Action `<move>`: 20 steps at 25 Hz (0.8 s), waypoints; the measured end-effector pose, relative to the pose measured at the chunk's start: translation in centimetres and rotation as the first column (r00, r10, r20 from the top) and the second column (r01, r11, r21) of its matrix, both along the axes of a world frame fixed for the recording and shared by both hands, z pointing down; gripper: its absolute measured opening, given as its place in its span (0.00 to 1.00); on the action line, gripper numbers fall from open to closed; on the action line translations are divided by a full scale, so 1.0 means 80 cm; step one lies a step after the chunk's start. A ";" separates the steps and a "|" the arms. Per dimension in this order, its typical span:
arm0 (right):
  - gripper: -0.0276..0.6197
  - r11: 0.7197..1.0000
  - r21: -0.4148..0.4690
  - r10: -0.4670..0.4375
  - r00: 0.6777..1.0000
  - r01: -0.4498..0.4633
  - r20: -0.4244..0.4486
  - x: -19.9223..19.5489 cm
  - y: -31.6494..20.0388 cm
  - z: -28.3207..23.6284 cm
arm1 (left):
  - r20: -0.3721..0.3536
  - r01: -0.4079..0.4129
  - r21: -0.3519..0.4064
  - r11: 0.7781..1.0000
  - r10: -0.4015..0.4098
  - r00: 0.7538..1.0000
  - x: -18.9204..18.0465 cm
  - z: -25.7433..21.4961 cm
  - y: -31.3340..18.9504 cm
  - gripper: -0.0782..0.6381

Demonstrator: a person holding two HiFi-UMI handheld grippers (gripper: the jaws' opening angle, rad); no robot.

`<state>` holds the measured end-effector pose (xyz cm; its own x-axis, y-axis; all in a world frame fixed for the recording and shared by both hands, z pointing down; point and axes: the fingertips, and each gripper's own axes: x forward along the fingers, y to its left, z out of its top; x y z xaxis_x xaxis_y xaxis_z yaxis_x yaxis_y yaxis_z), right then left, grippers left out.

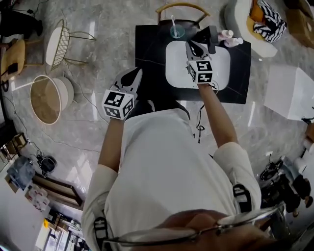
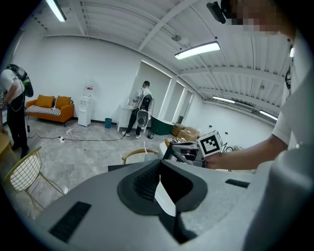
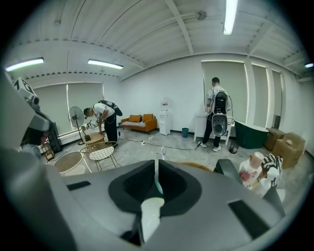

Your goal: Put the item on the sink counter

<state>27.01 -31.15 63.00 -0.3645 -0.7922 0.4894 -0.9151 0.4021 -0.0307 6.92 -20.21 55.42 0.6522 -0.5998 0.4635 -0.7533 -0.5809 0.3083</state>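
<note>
Both tools are empty.

Head view: the right gripper (image 1: 189, 46) hangs over the white oval basin (image 1: 223, 61) set in the black stone sink counter (image 1: 147, 44), its jaws pressed together on nothing. Off the counter's near-left corner, the left gripper (image 1: 136, 73) is likewise closed and bare. A teal tumbler with a white stick in it (image 1: 176, 31) stands on the counter at the basin's far rim. I take it for the item, already placed (the pale bottles (image 1: 229, 38) beside the black faucet (image 1: 208, 37) are other candidates; I cannot settle which).

Left gripper view: the jaw tips meet with nothing between them. The right gripper shows ahead over the basin.

Right gripper view: the jaws meet. The tumbler's stick rises just past the tips, with the faucet and bottles near on the right.

Judgement: what remains is to withdraw. The right gripper is best lifted straight up before pulling back, since a sideways swing risks tipping the tumbler or knocking the bottles.

Around: a curved wooden chair back (image 1: 181, 6) stands behind the counter. A white wire chair (image 1: 58, 41) and a round tan basket (image 1: 46, 98) sit well apart to the left. None of these obstructs.
</note>
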 end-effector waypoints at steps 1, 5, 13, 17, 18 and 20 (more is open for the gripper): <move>0.09 1.000 0.007 0.002 1.000 -0.002 0.003 -0.001 0.009 -0.008 | -0.001 -0.006 0.005 1.000 0.006 1.000 -0.001 -0.003 0.004 0.12; 0.08 0.999 0.035 -0.004 1.000 0.003 0.006 -0.009 0.048 -0.035 | -0.016 -0.028 0.034 0.999 0.029 0.999 -0.002 -0.015 0.024 0.12; 0.05 0.997 0.075 -0.007 1.000 0.006 0.001 -0.032 0.150 -0.076 | -0.040 -0.064 0.075 0.995 0.067 0.997 -0.019 -0.030 0.100 0.12; 0.05 0.996 0.091 -0.012 1.000 0.012 0.008 -0.041 0.199 -0.091 | -0.052 -0.050 0.098 0.994 0.056 0.997 -0.028 -0.036 0.139 0.12; 0.05 0.996 0.092 -0.013 1.000 0.012 0.015 -0.043 0.213 -0.096 | -0.059 -0.049 0.103 0.994 0.055 0.997 -0.029 -0.039 0.151 0.12; 0.05 0.996 0.093 -0.009 0.999 0.006 0.034 -0.047 0.239 -0.109 | -0.074 -0.051 0.110 0.993 0.059 0.995 -0.032 -0.046 0.172 0.12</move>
<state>23.25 -12.06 54.31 -0.3862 -0.8307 0.4008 -0.9109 0.4119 -0.0241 4.39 -6.42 51.77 0.7170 -0.6057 0.3451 -0.6956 -0.6539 0.2975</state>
